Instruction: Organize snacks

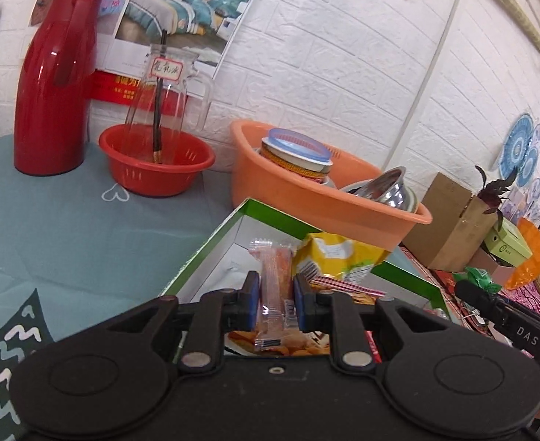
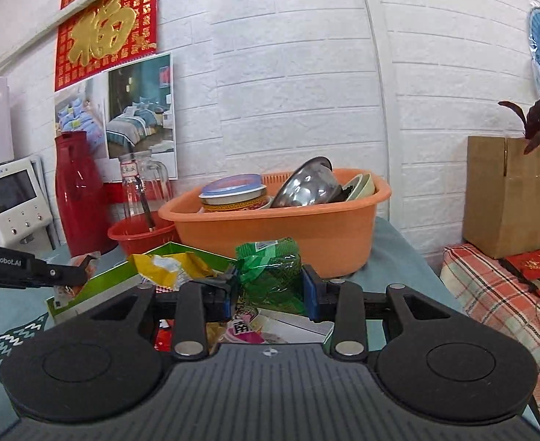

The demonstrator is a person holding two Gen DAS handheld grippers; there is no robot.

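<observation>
My left gripper [image 1: 276,296] is shut on a long clear-wrapped orange snack stick [image 1: 275,286], held over the open green-edged box [image 1: 211,242]. A yellow snack bag [image 1: 338,257] and other packets lie in the box. My right gripper [image 2: 270,288] is shut on a green-wrapped snack [image 2: 273,275], just above the same box [image 2: 104,279], where the yellow bag [image 2: 167,268] shows. The left gripper [image 2: 82,275] appears at the left of the right wrist view, and the right gripper with its green snack [image 1: 479,279] at the right of the left wrist view.
An orange basin [image 1: 306,202] with bowls and a steel pot stands behind the box. A red strainer bowl [image 1: 156,169] with a glass jug and a red thermos [image 1: 55,84] stand left on the teal cloth. A cardboard box [image 2: 508,194] sits on a plaid surface to the right.
</observation>
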